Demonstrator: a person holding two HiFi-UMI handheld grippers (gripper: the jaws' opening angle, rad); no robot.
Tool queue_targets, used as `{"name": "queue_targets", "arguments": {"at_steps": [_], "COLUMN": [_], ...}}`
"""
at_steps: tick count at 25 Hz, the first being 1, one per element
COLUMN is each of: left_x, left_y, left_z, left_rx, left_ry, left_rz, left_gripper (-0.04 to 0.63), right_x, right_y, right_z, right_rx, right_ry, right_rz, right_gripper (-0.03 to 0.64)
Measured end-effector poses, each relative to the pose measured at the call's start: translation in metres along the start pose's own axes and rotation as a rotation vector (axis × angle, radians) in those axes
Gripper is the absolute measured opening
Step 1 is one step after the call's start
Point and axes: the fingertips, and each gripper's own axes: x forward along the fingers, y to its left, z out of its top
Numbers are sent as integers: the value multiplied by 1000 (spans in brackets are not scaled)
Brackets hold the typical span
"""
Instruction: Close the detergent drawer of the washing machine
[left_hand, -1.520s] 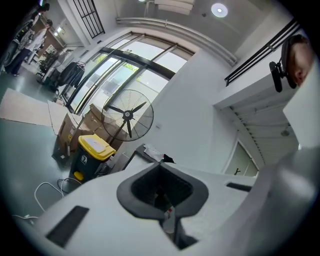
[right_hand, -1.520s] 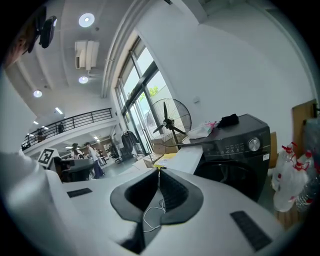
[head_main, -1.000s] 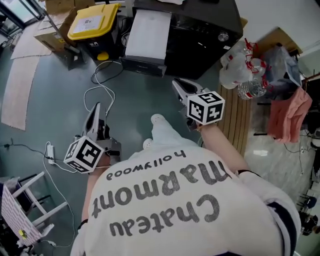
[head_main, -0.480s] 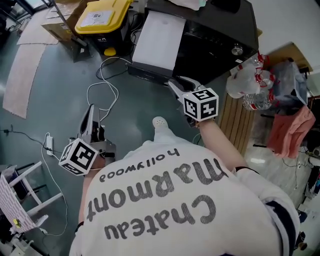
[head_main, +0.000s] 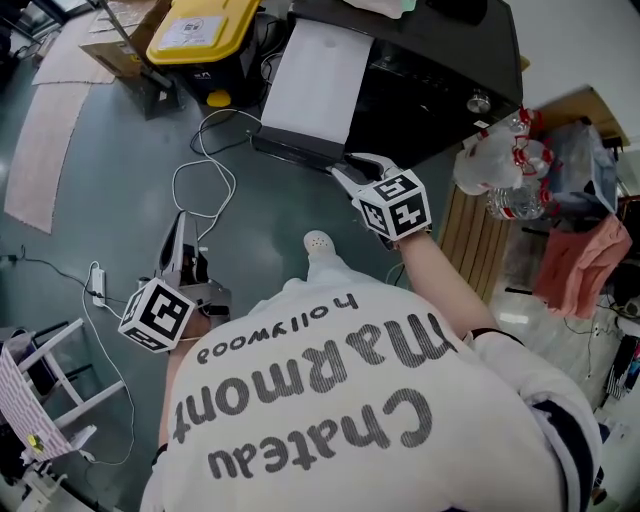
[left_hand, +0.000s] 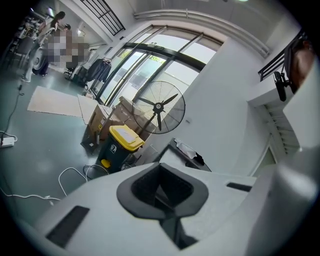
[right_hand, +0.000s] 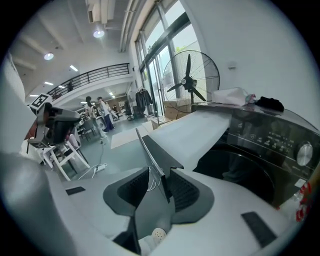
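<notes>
In the head view, your right gripper sits at the near corner of the wide white-topped detergent drawer. The drawer stands pulled out of the glossy black washing machine. Your left gripper hangs well apart from both, over the grey-green floor.

In the left gripper view, your jaws are pressed together with nothing between them, and the machine lies far ahead of their tips.

In the right gripper view, your jaws have just been opening and now stand wide. The drawer's thin dark edge is upright between them, and neither pad is clamped on it.
</notes>
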Motion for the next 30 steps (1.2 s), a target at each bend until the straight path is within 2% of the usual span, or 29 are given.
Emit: {"name": "queue_targets", "arguments": {"at_steps": [6,11,19,30], "left_x": [-4,-7,-15,-26], "left_y": [4,5,9,22], "left_z": [-2,-1,6,21], "left_rx": [-2,-4,-6,-11], "left_ry": [-7,-25,-54,-102], "left_rz": [23,36,56,70], "left_gripper": [8,8,8,8], "right_x": [8,10,19,18], "right_y": [2,3,13,21], "right_z": [-5,-5,-5,1], "right_rx": [0,-13,-94,-123], "right_ry": [22,22,34,60], "right_rz": [14,36,84,74], "right_gripper": [98,92,80,67]}}
